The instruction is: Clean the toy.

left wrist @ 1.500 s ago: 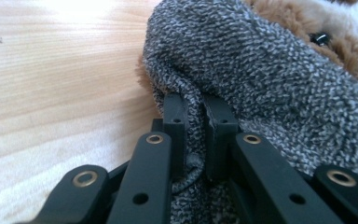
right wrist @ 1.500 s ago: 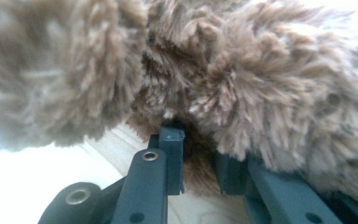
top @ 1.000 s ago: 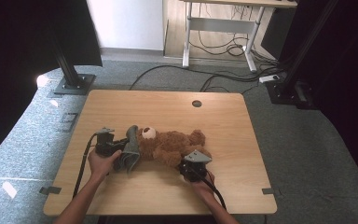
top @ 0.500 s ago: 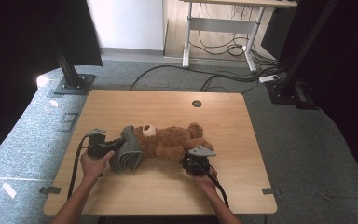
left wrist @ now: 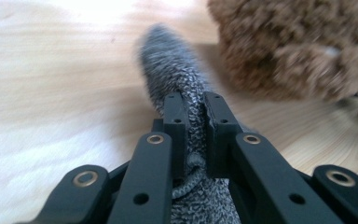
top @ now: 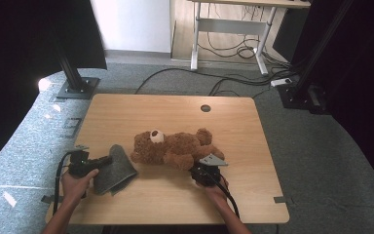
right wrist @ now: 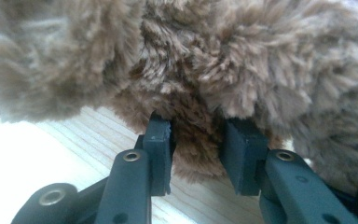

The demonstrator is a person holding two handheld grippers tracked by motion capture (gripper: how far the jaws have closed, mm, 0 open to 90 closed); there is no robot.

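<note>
The grey knit cloth point(top: 115, 168), prob. a small garment/hat, is clamped between the narrow jaws of the left gripper point(top: 108, 159); in the left gripper view the knit point(left wrist: 186, 112) is seen pinched tight between the pads. It lies on the table point(top: 175, 109) just beside the teddy bear point(top: 173, 148), at its head end, apart from the head or barely touching.

The bear is laid on its side approx. mid-table. The right gripper point(top: 202, 168) is set at its lower body; its jaws have just been opening, and a tuft of fur point(right wrist: 198, 140) is seen between the pads, loosely, prob. no longer gripped.

Progress, as judged: cloth is off the bear, so removal seems done. Left: cloth to be set down & released, right gripper to be drawn clear.
</note>
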